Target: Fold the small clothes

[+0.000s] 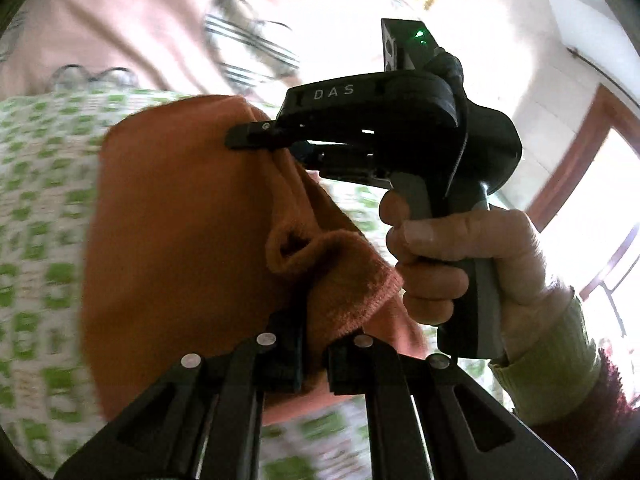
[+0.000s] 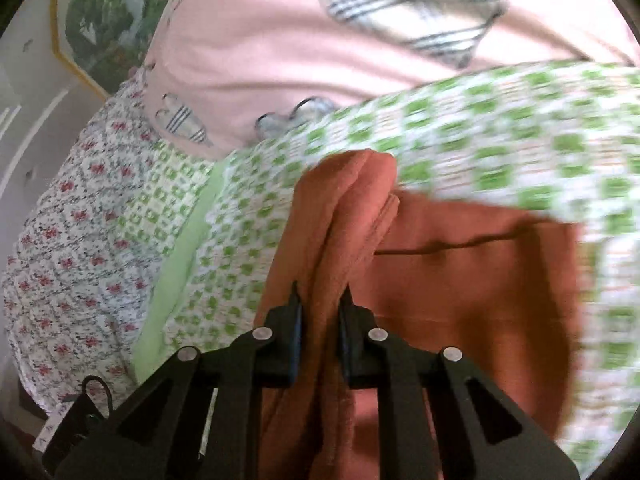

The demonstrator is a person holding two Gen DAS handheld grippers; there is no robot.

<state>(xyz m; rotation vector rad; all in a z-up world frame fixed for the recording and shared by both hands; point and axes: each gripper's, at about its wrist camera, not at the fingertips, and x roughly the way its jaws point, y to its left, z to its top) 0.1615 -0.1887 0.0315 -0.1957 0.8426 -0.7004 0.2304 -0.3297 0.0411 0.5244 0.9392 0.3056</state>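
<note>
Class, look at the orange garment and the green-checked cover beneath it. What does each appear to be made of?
Orange garment: probably soft knit or fleece, matte; its fuzzy nap and ribbed cuff edge suggest this. Green-checked cover: apparently thin woven printed cotton, flat and matte, though blur hides the weave.

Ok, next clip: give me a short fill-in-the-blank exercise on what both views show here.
1. Both grippers are clamped on a garment whose colour is ____.
2. The bed cover beneath it is white with ____ checks.
3. In the left wrist view, the right gripper is held by a bare ____.
4. The pillow behind is ____.

Missing words: orange; green; hand; pink
</note>
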